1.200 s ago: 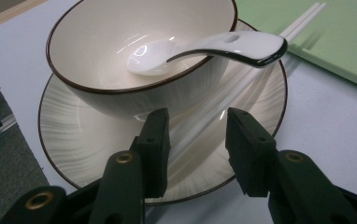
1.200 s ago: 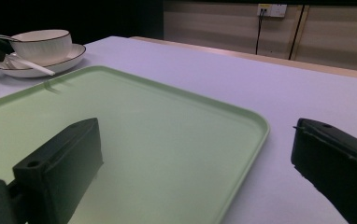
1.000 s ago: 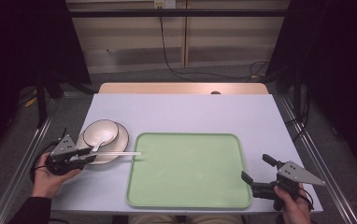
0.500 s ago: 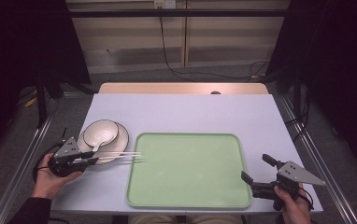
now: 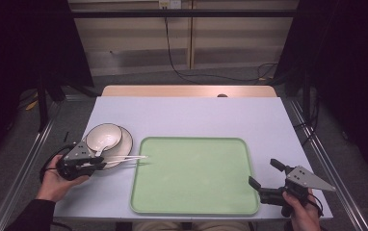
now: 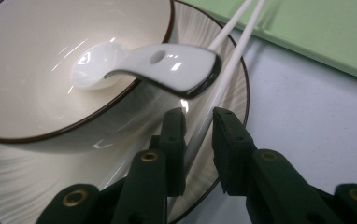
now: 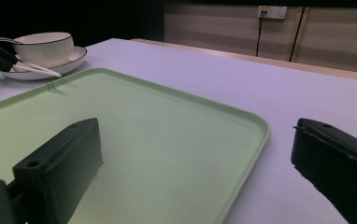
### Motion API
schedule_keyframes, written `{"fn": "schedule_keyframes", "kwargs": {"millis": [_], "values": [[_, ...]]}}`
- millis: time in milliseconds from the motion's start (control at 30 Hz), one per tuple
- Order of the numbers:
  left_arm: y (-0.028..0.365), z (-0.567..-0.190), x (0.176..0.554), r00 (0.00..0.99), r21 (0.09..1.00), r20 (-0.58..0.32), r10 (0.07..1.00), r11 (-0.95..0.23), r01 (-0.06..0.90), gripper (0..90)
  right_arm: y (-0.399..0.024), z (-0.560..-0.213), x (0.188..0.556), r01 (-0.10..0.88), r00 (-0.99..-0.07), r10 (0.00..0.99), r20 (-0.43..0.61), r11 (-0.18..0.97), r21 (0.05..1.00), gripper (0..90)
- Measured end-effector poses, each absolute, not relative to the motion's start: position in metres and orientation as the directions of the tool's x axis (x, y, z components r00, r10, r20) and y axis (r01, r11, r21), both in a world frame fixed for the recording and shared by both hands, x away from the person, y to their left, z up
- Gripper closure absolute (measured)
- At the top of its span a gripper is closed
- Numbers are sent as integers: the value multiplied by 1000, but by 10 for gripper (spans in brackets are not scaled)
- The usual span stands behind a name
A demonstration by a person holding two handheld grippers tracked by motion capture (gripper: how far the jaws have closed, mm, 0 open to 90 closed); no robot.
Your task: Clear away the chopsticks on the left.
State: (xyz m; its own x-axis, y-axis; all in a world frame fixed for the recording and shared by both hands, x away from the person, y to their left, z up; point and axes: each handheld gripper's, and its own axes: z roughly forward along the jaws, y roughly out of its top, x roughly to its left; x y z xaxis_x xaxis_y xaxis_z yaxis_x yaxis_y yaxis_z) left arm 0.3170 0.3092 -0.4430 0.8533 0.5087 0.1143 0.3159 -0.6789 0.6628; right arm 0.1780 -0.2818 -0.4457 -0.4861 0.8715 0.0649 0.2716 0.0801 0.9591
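The left hand-held gripper [image 5: 91, 162] sits at the near left of the worktop [image 5: 187, 115], and its jaws have just been closing around the pair of white chopsticks [image 5: 124, 157]; in the left gripper view one stick [image 6: 214, 98] runs up between the pads, which look near it but not yet plainly pressing. The chopsticks' long axis runs from the jaws toward three o'clock, butt ends on the saucer [image 5: 123, 142] and tips over the left edge of the green tray [image 5: 196, 178]. The left hand is far nearer; the right hand-held gripper [image 5: 264, 180] rests released at the tray's near right corner, well apart. At eleven o'clock from the left jaws, the bowl [image 5: 103, 137] stands on the saucer, with a white spoon [image 6: 144, 65] lying in it, handle over the rim. The tray holds nothing.
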Motion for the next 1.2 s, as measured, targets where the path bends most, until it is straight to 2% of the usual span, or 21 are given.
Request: {"fn": "schedule_keyframes", "kwargs": {"millis": [300,833,1200], "values": [[301,-441,320,870,635,131,475,-715,294,784,-282,-446,178,275,-493,868,63,87,958,14],[297,-438,326,906,599,103,411,-753,274,849,-282,-446,178,279,-485,872,69,80,957,14],[299,-436,322,878,641,34,477,-684,347,852,-282,-446,178,281,-489,870,69,82,956,14]]}}
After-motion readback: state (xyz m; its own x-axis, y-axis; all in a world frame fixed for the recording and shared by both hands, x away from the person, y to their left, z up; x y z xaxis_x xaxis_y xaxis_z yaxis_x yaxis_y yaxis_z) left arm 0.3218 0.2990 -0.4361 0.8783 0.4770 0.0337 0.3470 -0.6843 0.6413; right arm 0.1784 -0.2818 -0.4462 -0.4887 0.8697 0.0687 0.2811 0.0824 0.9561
